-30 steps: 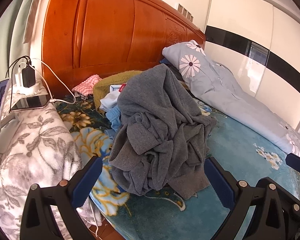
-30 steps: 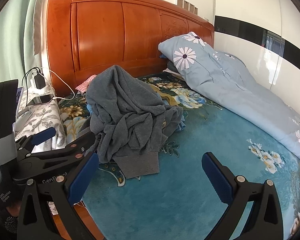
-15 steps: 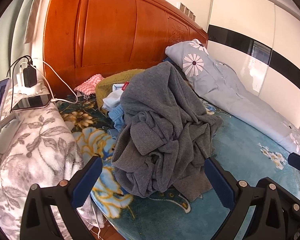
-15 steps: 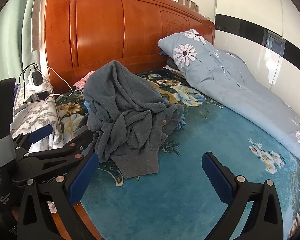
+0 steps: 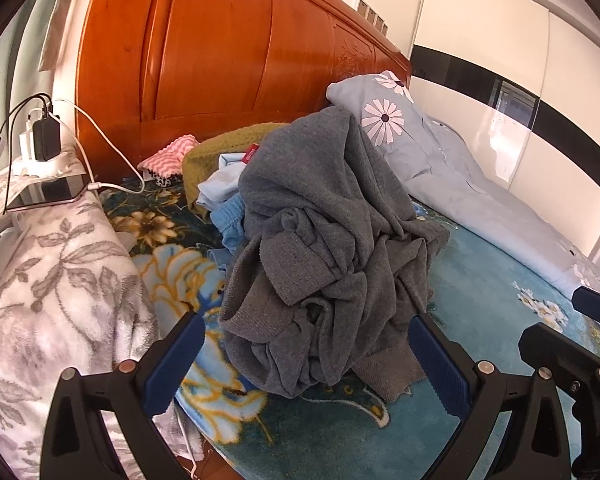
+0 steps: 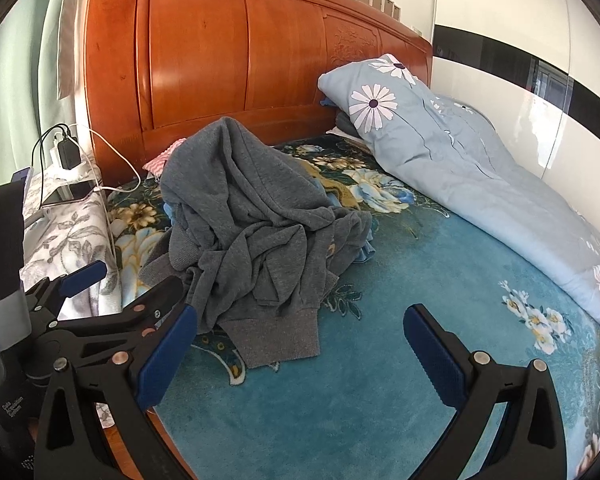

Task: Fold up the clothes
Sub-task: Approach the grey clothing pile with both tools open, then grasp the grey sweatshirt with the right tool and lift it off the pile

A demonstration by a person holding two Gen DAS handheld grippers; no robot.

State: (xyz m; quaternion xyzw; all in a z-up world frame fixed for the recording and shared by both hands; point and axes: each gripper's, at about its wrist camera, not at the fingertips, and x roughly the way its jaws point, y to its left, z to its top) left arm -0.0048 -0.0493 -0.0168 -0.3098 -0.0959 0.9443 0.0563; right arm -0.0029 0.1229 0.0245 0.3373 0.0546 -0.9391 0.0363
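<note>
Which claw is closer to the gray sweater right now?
Left. The left claw is open around the gray sweater; the right claw is open farther back, beside it.

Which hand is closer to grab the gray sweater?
Probably the left hand-held gripper: its open jaws already frame the crumpled gray sweater. The right hand-held gripper, also open, mostly faces bare teal blanket.

To your right, bare teal blanket (image 6: 380,380) is lying open, giving your right gripper (image 6: 300,344) free passage. The grey sweater heap (image 5: 324,248) is sitting directly ahead of your left gripper (image 5: 306,354), between its spread fingers. The floral throw (image 5: 52,292) and charging cable (image 5: 108,160) are crowding the left; the quilt (image 6: 480,184) is walling the far right.
</note>
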